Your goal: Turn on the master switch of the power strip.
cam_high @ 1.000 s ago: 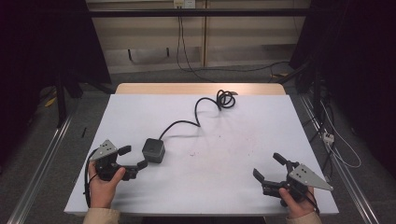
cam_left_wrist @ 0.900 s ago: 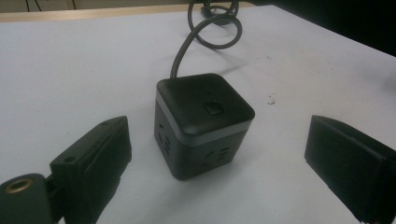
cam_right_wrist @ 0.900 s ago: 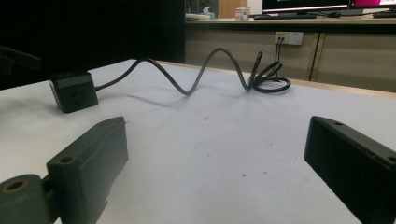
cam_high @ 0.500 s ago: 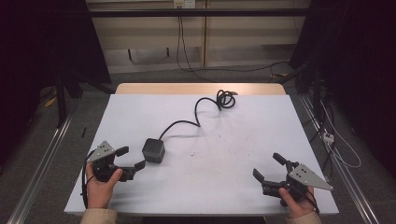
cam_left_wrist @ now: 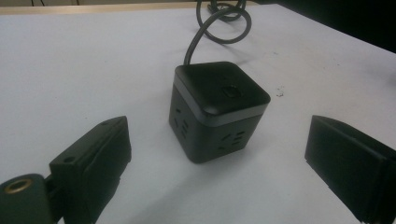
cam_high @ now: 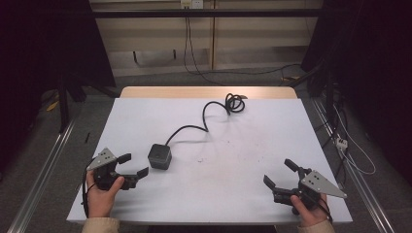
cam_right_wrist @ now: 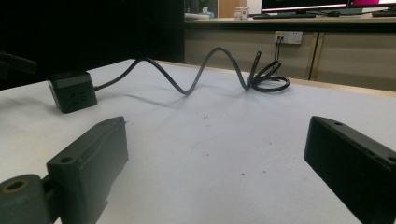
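Fingers of the left gripper (cam_high: 130, 166) stand wide apart with nothing between them, and the small black plastic cube power strip (cam_high: 160, 156) sits on the white tabletop (cam_high: 233, 194) just ahead of their tips, apart from both. In the left gripper view the cube (cam_left_wrist: 215, 109) lies straight forward of the gap and a little toward the right-hand finger (cam_left_wrist: 350, 163), turned so that one vertical edge points back at the gripper and two socket faces slant away to either side; its top carries a round button. The cube has no real long axis, so the relation that matters is that corner-on stance: closing on it as it stands would likely pinch across corners, and a slight turn of the wrist looks needed to meet flat faces.

From the cube's far side a round black power cable (cam_high: 194, 128) runs away from the left fingers, curves across the table and ends in a loose coil (cam_high: 235, 103) near the far edge.

Further right, the right gripper (cam_high: 283, 175) also has its fingers spread wide and empty. The cube (cam_right_wrist: 73, 91) lies well away from them, forward and off to their left, with the cable arching past beyond them. The left hand is plainly the nearer one.

No containers are on the table.
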